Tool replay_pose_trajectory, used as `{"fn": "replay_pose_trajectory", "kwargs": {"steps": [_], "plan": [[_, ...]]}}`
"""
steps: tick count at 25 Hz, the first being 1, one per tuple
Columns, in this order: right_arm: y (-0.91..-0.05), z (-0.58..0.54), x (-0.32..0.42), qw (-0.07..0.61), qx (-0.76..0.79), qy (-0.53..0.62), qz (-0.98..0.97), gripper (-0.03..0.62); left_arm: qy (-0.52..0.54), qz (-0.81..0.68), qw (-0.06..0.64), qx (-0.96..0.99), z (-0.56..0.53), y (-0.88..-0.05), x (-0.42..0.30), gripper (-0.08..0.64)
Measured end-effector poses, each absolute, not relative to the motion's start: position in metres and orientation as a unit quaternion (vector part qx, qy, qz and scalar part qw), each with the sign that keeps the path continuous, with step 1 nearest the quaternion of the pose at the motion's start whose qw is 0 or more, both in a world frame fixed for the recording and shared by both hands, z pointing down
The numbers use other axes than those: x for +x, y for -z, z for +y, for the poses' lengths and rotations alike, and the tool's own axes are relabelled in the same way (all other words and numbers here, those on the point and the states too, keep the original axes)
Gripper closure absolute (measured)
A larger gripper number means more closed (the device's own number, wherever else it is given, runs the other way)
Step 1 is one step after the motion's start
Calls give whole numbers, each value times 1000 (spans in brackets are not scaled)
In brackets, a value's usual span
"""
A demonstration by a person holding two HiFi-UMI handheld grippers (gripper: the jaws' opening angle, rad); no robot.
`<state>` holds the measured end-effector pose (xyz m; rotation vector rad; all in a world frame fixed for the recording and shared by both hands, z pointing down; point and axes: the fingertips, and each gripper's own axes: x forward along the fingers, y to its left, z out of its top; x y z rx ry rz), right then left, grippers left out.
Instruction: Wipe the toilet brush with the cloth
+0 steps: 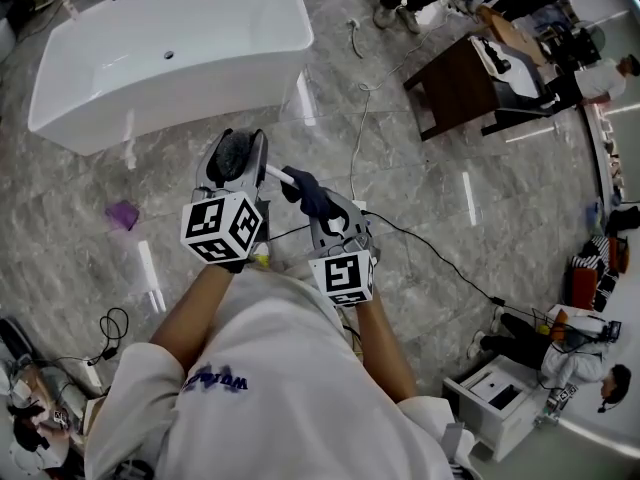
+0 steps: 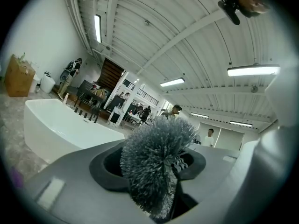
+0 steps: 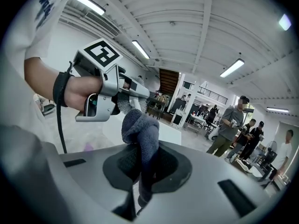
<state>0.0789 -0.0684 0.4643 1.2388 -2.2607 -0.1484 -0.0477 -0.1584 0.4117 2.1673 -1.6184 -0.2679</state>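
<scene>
Left gripper view — toilet brush [image 2: 156, 167] clamped, right's — cloth [image 3: 142, 134] pinched

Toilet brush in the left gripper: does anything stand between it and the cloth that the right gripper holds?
Nothing visible does. The dark blue-grey cloth, pinched in the right gripper, appears to lie against the white handle of the grey-bristled toilet brush held by the left gripper.
</scene>
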Motion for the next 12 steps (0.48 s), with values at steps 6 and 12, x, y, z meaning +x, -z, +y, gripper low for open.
{"fn": "replay_pose_trajectory", "kwargs": {"steps": [6,12], "plan": [[-475,-69,90,287,466,50,-835,563,95,-587,209,776,-160,-412,-49,336],[-486,-65,110,311,471,44,-824,563,98,-593,201,774,-163,-408,-55,337]]}}
